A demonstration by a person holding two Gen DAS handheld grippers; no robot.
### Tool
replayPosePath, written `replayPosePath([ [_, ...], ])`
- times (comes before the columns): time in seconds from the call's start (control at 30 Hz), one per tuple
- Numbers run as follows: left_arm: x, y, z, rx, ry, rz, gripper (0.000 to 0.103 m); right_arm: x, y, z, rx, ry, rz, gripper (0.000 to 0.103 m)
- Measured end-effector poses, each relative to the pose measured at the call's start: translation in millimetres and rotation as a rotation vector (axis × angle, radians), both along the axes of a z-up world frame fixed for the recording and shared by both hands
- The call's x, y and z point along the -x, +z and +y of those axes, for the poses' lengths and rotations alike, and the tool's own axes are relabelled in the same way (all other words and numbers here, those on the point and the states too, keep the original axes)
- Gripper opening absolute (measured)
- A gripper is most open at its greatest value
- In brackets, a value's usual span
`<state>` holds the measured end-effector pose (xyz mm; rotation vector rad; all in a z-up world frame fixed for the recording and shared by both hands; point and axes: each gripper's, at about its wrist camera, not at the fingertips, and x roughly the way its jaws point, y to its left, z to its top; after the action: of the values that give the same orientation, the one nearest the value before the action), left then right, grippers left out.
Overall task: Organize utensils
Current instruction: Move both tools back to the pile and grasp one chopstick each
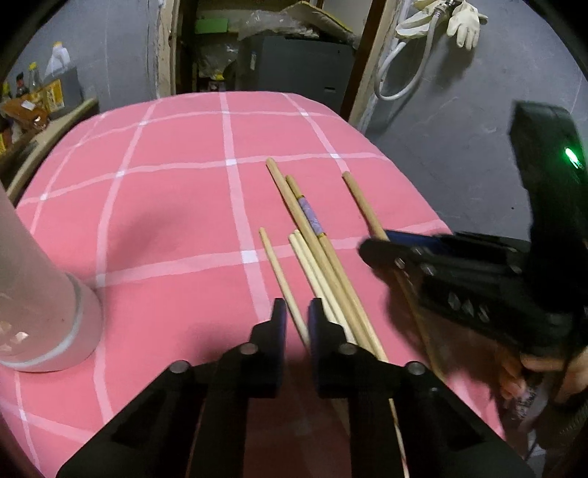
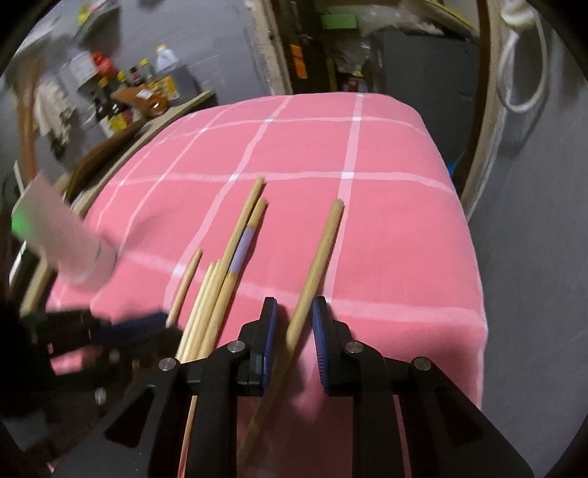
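1. A table is draped in a pink cloth (image 1: 165,184) crossed by white grid lines. The cloth falls over the table's edges.
2. Six chopsticks (image 1: 323,257) lie on the cloth right of centre, pointing away from you. Four lie bunched together, and one of these has a pale purple band.
3. A thin chopstick (image 1: 275,264) lies just left of the bunch. A thick chopstick (image 2: 323,242) lies apart to the right.
4. Your left tongs (image 1: 297,312) point down at the near end of the thin chopstick. Their jaws stand close together with that chopstick in the gap, against the right pad. I cannot tell whether they are clenched on it.
5. Your right tongs (image 2: 295,312) straddle the thick chopstick. Cloth shows on both sides of it, so the jaws are released. Your hand (image 1: 551,367) shows behind them.
6. A pale cup (image 1: 44,312) stands on the cloth at the left, well apart from the chopsticks.
7. The floor (image 1: 459,147) around the table is grey.
8. Beyond the table, a wooden door frame opens on a dark cabinet (image 1: 294,66) and clutter.
9. A white glove (image 1: 465,22) and a looped hose (image 1: 404,73) hang at the upper right.
10. A shelf (image 2: 176,106) with bottles stands at the left.
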<state>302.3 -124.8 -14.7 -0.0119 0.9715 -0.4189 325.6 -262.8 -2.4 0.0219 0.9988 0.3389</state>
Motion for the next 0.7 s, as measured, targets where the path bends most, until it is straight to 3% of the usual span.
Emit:
replayPosePath([
  [0.2,-10.7,0.8,9.7,0.070,0.017,0.072,0.003,-12.5,1.5,-2.2,-0.032,-0.069,0.045,0.010],
  [0.37,-3.8,7.4,18.3,0.088,0.022,0.070,0.002,-2.6,3.0,-9.7,-0.097,-0.093,0.048,0.006],
  [0.57,18.6,29.6,25.1,0.119,0.028,-0.045,0.002,23.0,21.5,-7.0,-0.158,-0.065,-0.024,0.006],
  [0.7,35.4,47.6,35.8,0.153,0.058,-0.153,0.002,48.2,41.8,0.0,-0.203,-0.045,-0.141,0.006],
])
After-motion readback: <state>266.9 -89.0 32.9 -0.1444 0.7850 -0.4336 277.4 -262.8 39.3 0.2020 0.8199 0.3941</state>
